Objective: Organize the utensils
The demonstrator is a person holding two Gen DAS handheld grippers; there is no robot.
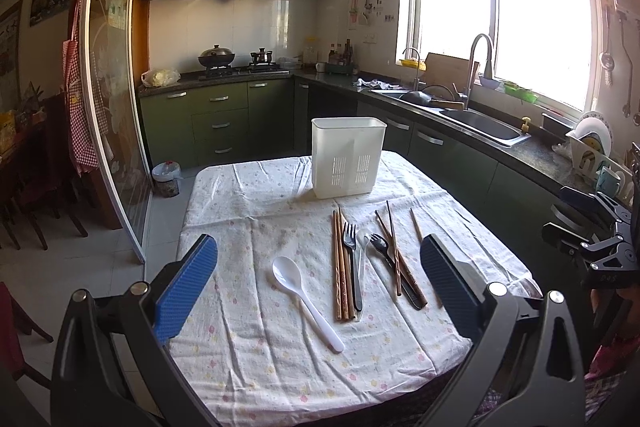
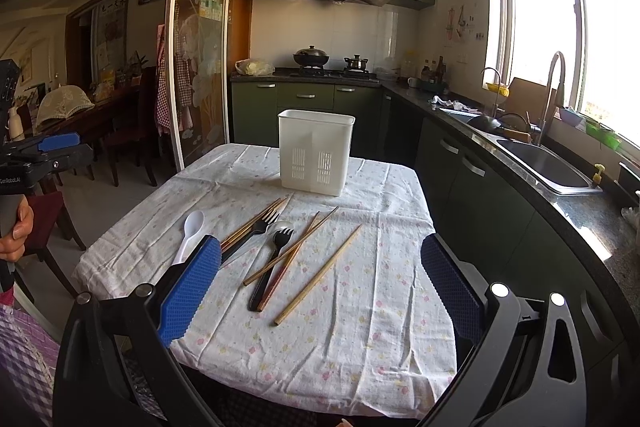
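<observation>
A white slotted utensil holder (image 1: 348, 157) (image 2: 316, 151) stands upright at the far side of the cloth-covered table (image 1: 248, 367) (image 2: 360, 339). In front of it lie a white spoon (image 1: 304, 301) (image 2: 190, 233), a bundle of wooden chopsticks (image 1: 342, 267) (image 2: 248, 227), a black fork (image 1: 354, 259) (image 2: 256, 231), a black spork (image 1: 390, 263) (image 2: 272, 259), crossed chopsticks (image 1: 394, 251) (image 2: 296, 247) and a single chopstick (image 1: 416, 225) (image 2: 320, 275). My left gripper (image 1: 320, 283) (image 2: 80, 149) hovers open over the near edge. So does my right gripper (image 2: 322, 283) (image 1: 560, 215), open and empty.
A green kitchen counter with a sink (image 1: 488, 129) (image 2: 548, 163) runs along the right of the table. A sliding glass door (image 1: 116, 107) (image 2: 200, 67) and dining chairs (image 2: 132, 131) stand to the left. A hand (image 2: 16, 231) holds the left gripper's handle.
</observation>
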